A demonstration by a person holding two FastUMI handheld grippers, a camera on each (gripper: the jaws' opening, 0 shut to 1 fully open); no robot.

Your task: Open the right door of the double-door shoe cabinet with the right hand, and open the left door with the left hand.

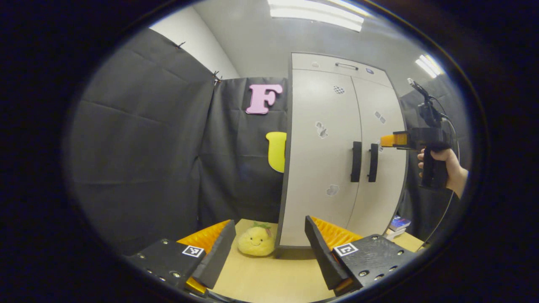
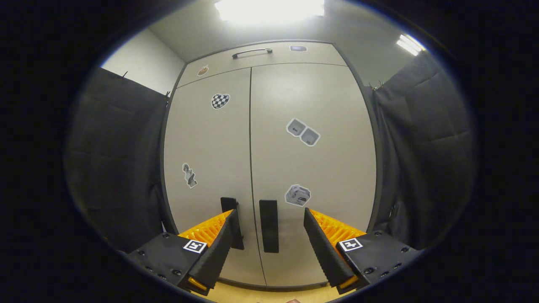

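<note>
Booth w/ shut shoe cabinet (image 2: 269,160), stickers unreadable; left gripper (image 1: 269,248) & right gripper (image 2: 269,248) fingers apart, empty

Each tool (image 2: 268,248) carries black screw-studded finger mounts with square coded tags.

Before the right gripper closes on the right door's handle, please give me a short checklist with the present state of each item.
1. Both doors closed: ok, right door and left door sit flush.
2. Right gripper open: ok, jaws spread.
3. Right handle between the jaws: ok, it is centred in the right gripper view.
4. Fingers around the handle already: cannot tell, depth is unclear.
5. Left gripper open and ready: ok, but far from the left handle.
6. Left door's swing path: not ok, a plush toy lies beside the cabinet's base.
</note>
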